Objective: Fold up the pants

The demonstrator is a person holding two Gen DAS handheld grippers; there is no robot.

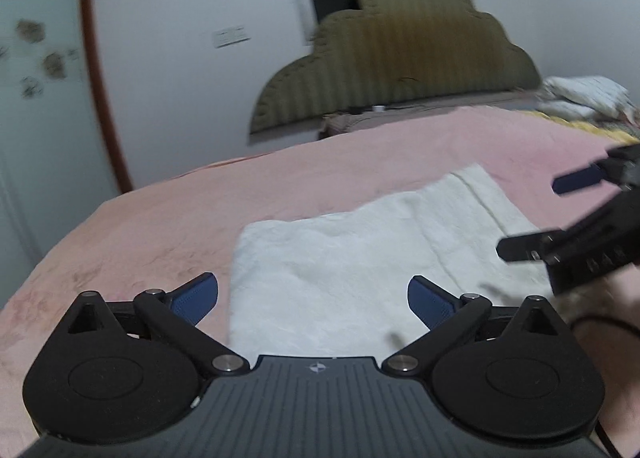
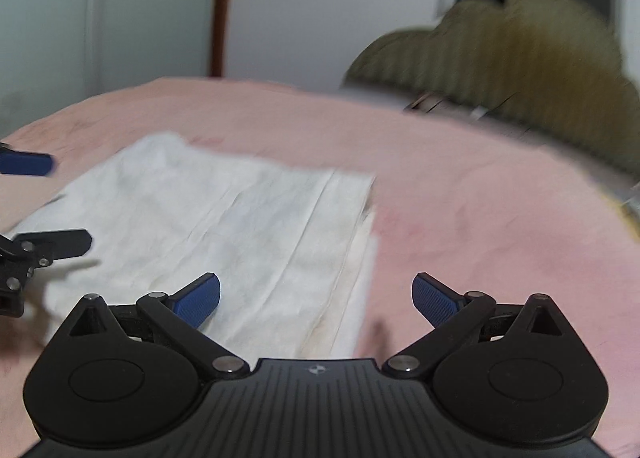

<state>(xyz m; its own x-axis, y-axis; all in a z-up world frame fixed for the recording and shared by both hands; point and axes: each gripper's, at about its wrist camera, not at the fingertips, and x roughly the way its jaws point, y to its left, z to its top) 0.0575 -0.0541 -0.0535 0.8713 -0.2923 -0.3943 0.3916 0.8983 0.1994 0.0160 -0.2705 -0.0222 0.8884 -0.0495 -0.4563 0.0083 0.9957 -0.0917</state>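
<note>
The left claw was spread wide, its two blue-padded fingers far apart with nothing gripped between them. The right claw stood the same way, fingers splayed and holding nothing. Each claw showed in the other's camera: the right claw reached in from the right edge of the left wrist view, its fingers pointing leftward, while the left claw entered from the left edge of the right wrist view, its fingers pointing rightward. The two claws faced each other, apart, not touching.
</note>
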